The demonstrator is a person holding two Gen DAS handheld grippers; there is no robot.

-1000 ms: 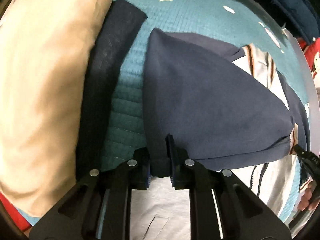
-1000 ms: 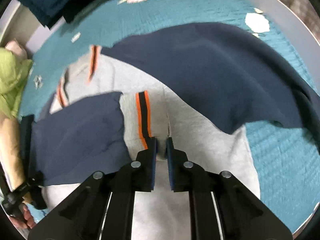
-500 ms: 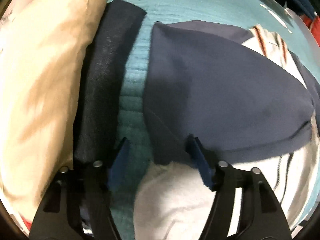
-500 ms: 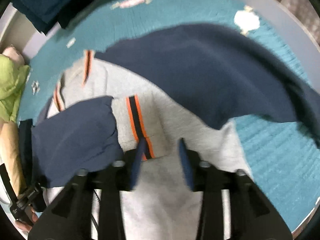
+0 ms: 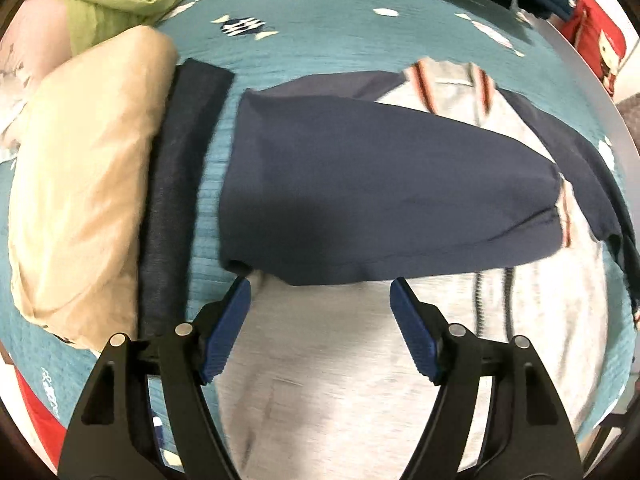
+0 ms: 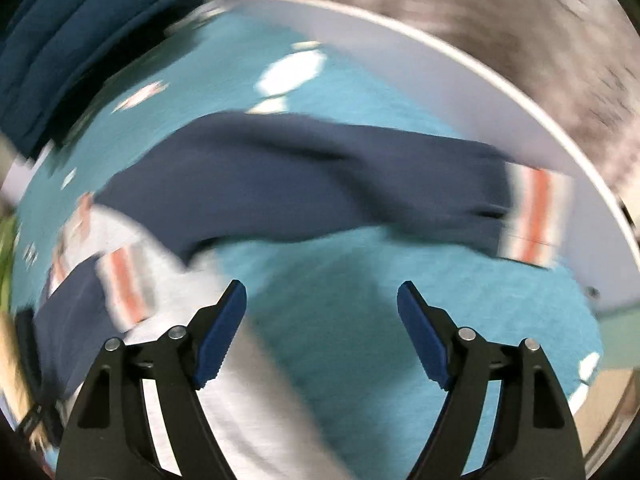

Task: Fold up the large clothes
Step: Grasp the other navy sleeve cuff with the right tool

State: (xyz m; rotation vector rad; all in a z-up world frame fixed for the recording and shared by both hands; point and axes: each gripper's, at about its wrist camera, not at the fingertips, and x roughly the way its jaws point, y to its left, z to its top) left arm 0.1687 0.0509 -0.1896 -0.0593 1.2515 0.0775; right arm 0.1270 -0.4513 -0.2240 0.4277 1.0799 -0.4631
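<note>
Working over the teal bedspread (image 5: 320, 12), I've got the grey-and-navy jacket (image 5: 360, 380) spread across the middle, because a flat bed gives a big garment room to fold. One navy sleeve (image 5: 380, 200) lies folded across the chest at twelve o'clock from my left gripper (image 5: 320, 300); its jaws have just been opening and stand released, nothing between them. The other sleeve (image 6: 320, 184) stretches unfolded toward two o'clock, striped cuff (image 6: 536, 216) near the bed's edge, so I reckon that's next. My right gripper (image 6: 322, 304) has also just been opening, empty, above bare bedspread. A beige stack (image 5: 88, 180) waits at nine o'clock.
</note>
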